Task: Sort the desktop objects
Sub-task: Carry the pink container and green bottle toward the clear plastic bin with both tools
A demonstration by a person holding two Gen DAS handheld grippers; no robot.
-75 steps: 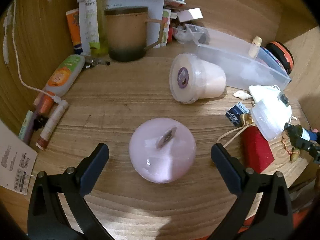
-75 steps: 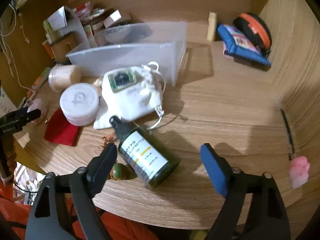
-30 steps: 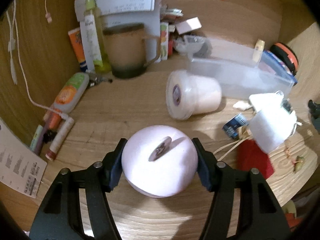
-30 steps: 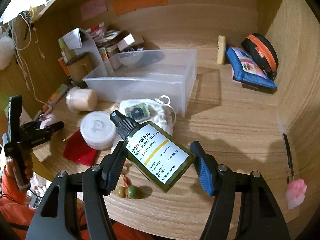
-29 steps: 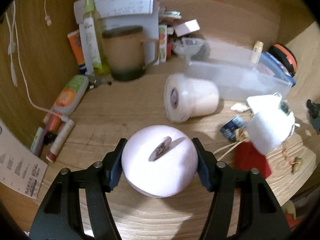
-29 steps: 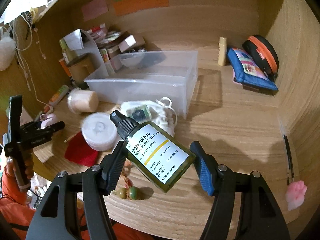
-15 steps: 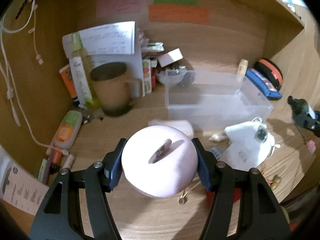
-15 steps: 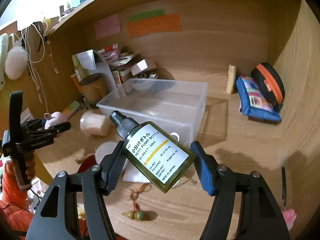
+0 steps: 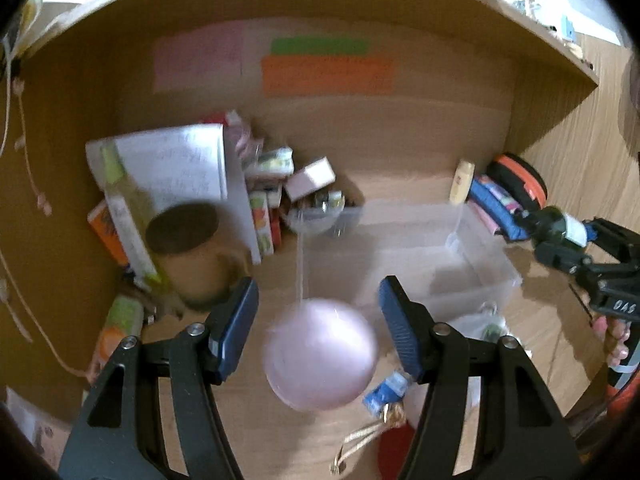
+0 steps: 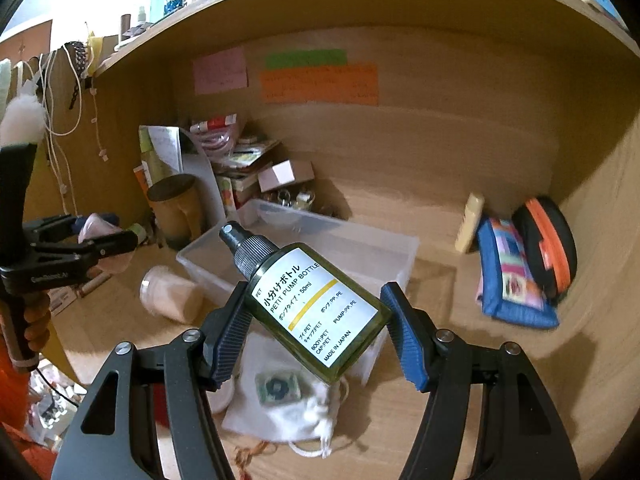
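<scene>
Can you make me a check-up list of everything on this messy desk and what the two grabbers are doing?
Surface: wooden desk, crowded at the back and left.
Job's things: clear plastic bin, looks empty; pink round jar, blurred; green pump bottle, tilted.
Clutter: brown mug, tipped-over jar, white drawstring pouch, blue pouch.
Grippers: left gripper has its fingers apart, with gaps either side of the pink round jar; right gripper clamps the green pump bottle.
Cables: white cord hangs on the left wall.
Surroundings: orange sticky note on the back wall, shelf above.
</scene>
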